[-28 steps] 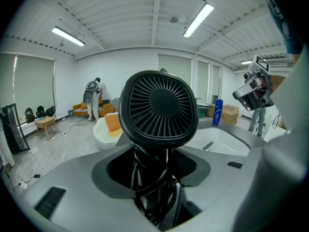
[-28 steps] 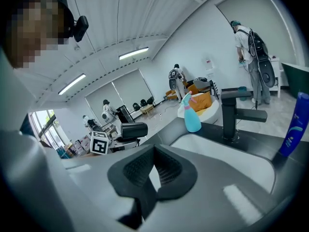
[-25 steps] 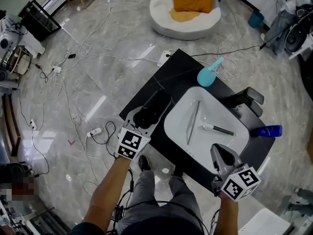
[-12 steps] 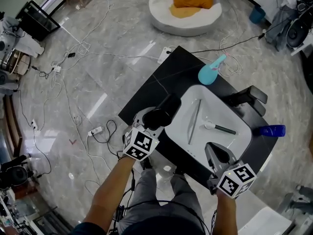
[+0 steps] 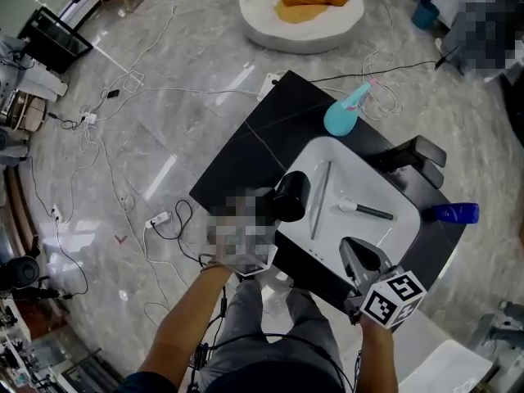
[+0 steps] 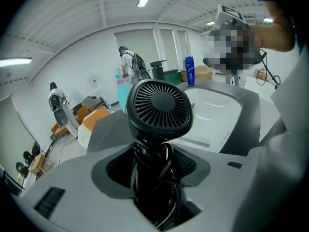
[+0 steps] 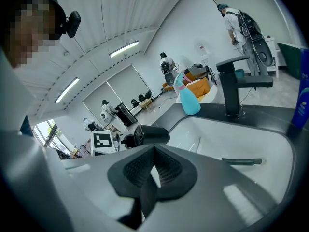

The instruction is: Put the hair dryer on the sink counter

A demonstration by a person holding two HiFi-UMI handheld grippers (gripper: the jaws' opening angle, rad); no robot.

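Left gripper view is showing the left gripper (image 6: pixel 154 170) gripping the dryer (image 6: pixel 159 105). Its fingers (image 6: pixel 113 166) are standing fairly wide apart and pressing on either side of the black handle, which has the cord (image 6: pixel 154 153) wound round it. The round grille is facing the camera, and the lower end of the handle is disappearing between the fingers.

Head view is placing the dryer (image 5: pixel 291 196) at the left rim of the sink (image 5: pixel 360 170), where the white basin is meeting the black tabletop (image 5: pixel 246 158). Whether it is touching either surface is hard to tell. The left gripper itself is blurred over in this view, so its fingers are not showing there.

Right gripper (image 7: pixel 153 166) is holding nothing. Its fingers (image 7: pixel 171 170) are closed, with the tips meeting and only a sliver of gap behind them. In the head view the right gripper (image 5: pixel 356 256) is hanging over the near right edge of the sink, well apart from the dryer.

A brush (image 5: pixel 364 212) is lying in the basin. A spray bottle (image 5: pixel 340 119), a faucet (image 5: pixel 413 158) and a blue bottle (image 5: pixel 454 213) are standing or lying round the sink.
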